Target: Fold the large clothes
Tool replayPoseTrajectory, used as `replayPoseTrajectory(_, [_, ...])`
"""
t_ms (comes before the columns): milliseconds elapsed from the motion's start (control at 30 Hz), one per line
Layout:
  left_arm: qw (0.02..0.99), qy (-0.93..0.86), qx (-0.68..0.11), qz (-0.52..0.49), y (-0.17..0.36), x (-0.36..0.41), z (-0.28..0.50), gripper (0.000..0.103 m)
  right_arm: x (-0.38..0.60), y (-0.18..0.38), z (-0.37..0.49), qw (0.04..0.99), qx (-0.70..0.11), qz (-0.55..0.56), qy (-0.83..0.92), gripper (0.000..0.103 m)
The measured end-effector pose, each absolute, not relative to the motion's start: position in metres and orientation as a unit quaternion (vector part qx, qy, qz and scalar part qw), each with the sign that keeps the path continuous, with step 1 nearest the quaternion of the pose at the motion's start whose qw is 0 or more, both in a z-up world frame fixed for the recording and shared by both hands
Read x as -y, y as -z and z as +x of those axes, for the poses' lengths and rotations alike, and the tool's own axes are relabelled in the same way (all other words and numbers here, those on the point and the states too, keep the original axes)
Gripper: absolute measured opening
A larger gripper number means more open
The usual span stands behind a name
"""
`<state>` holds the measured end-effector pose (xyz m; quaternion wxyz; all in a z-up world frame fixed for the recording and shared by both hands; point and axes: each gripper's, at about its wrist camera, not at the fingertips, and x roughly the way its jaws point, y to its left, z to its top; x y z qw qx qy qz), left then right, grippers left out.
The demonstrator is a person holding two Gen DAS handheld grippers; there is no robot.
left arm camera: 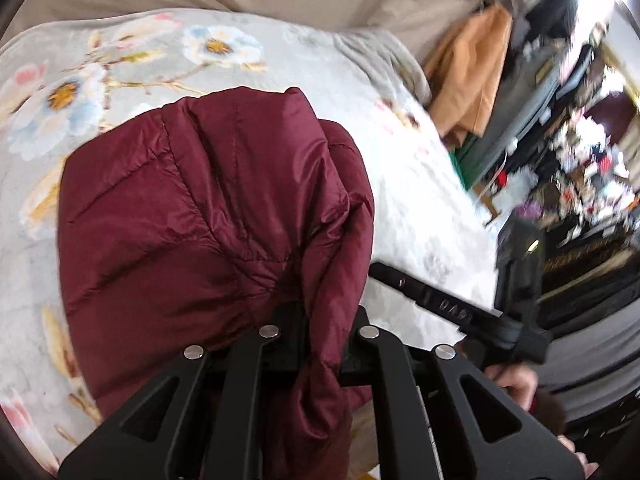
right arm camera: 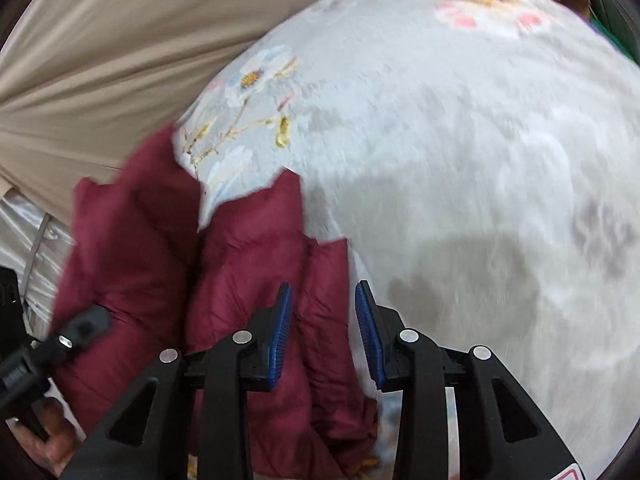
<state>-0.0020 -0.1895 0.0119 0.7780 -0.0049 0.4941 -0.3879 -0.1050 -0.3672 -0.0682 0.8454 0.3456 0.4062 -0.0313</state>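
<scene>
Nearest, the left gripper has its jaws clenched on a bunched fold of the maroon puffer jacket, which drapes over them. The right gripper stands released, its blue pads apart, jacket fabric loose between them. Beyond, the jacket lies on the floral blanket covering the bed, with a beige sheet farther back.

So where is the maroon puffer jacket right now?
The maroon puffer jacket lies bunched on the floral blanket, its near edge clamped in the left tongs; in the right wrist view it sits lower left, between the open right tongs.
</scene>
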Motion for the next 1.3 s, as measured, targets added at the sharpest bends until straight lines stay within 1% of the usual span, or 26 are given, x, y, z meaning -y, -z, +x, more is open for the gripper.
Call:
replayPoseTrajectory(100, [0.767, 0.388, -0.51, 0.025, 0.011, 0.215, -0.006, 0.008, 0.374, 0.074, -0.105, 0.84, -0.408, 0.357, 0.018, 0.034])
replayPoseTrajectory(167, [0.764, 0.381, -0.519, 0.039, 0.027, 0.228, -0.007, 0.008, 0.374, 0.087, -0.098, 0.829, -0.418, 0.371, 0.014, 0.033])
replayPoseTrajectory(233, [0.761, 0.375, -0.527, 0.048, 0.038, 0.238, -0.008, 0.008, 0.379, 0.106, -0.099, 0.817, -0.43, 0.384, 0.011, 0.03])
replayPoseTrajectory(267, [0.76, 0.375, -0.528, 0.051, 0.041, 0.241, -0.009, 0.008, 0.379, 0.117, -0.096, 0.813, -0.432, 0.389, 0.008, 0.026])
replayPoseTrajectory(367, [0.762, 0.375, -0.525, 0.06, 0.04, 0.244, -0.012, 0.008, 0.377, 0.136, -0.089, 0.8, -0.434, 0.413, -0.015, 0.021])
replayPoseTrajectory(467, [0.768, 0.369, -0.518, 0.079, 0.038, 0.245, -0.014, 0.007, 0.371, 0.152, -0.069, 0.794, -0.438, 0.419, -0.047, 0.02])
replayPoseTrajectory(533, [0.769, 0.363, -0.519, 0.09, 0.044, 0.249, -0.012, 0.008, 0.372, 0.16, -0.061, 0.789, -0.436, 0.428, -0.062, 0.018])
replayPoseTrajectory(567, [0.766, 0.361, -0.524, 0.091, 0.049, 0.251, -0.01, 0.008, 0.375, 0.163, -0.06, 0.784, -0.433, 0.44, -0.069, 0.014])
replayPoseTrajectory(633, [0.762, 0.358, -0.53, 0.096, 0.061, 0.257, -0.009, 0.009, 0.386, 0.167, -0.068, 0.772, -0.426, 0.466, -0.074, 0.013])
replayPoseTrajectory(667, [0.762, 0.357, -0.531, 0.1, 0.065, 0.26, -0.01, 0.009, 0.391, 0.167, -0.075, 0.77, -0.422, 0.474, -0.069, 0.015])
replayPoseTrajectory(733, [0.764, 0.354, -0.529, 0.108, 0.071, 0.265, -0.011, 0.012, 0.408, 0.158, -0.106, 0.772, -0.408, 0.486, -0.031, 0.028])
replayPoseTrajectory(833, [0.771, 0.352, -0.517, 0.12, 0.079, 0.271, -0.013, 0.017, 0.426, 0.143, -0.15, 0.782, -0.399, 0.478, 0.032, 0.028])
replayPoseTrajectory(900, [0.773, 0.36, -0.504, 0.135, 0.083, 0.274, -0.018, 0.024, 0.429, 0.123, -0.174, 0.794, -0.392, 0.461, 0.058, 0.028])
replayPoseTrajectory(967, [0.766, 0.377, -0.506, 0.122, 0.077, 0.271, -0.02, 0.038, 0.424, 0.104, -0.169, 0.809, -0.386, 0.438, 0.069, 0.028])
replayPoseTrajectory(1033, [0.757, 0.4, -0.515, 0.049, 0.05, 0.249, -0.016, 0.038, 0.417, 0.079, -0.174, 0.828, -0.382, 0.403, 0.077, 0.028])
replayPoseTrajectory(1067, [0.757, 0.406, -0.511, 0.026, 0.04, 0.241, -0.013, 0.039, 0.411, 0.068, -0.173, 0.836, -0.381, 0.387, 0.079, 0.028])
replayPoseTrajectory(1100, [0.763, 0.418, -0.492, -0.021, 0.014, 0.217, -0.012, 0.039, 0.404, 0.054, -0.174, 0.847, -0.378, 0.365, 0.076, 0.028])
replayPoseTrajectory(1167, [0.784, 0.414, -0.458, -0.063, -0.021, 0.179, -0.009, 0.059, 0.392, 0.035, -0.173, 0.863, -0.376, 0.332, 0.064, 0.028])
replayPoseTrajectory(1200, [0.795, 0.408, -0.443, -0.075, -0.032, 0.163, -0.008, 0.061, 0.38, 0.024, -0.168, 0.871, -0.377, 0.312, 0.05, 0.029])
replayPoseTrajectory(1233, [0.806, 0.4, -0.427, -0.085, -0.042, 0.144, -0.008, 0.062, 0.371, 0.019, -0.166, 0.875, -0.379, 0.3, 0.036, 0.037])
replayPoseTrajectory(1267, [0.821, 0.382, -0.417, -0.082, -0.049, 0.122, -0.007, 0.063, 0.356, 0.015, -0.157, 0.876, -0.386, 0.287, 0.021, 0.049])
replayPoseTrajectory(1300, [0.829, 0.363, -0.419, -0.073, -0.049, 0.109, -0.006, 0.064, 0.341, 0.012, -0.148, 0.879, -0.392, 0.274, 0.012, 0.055])
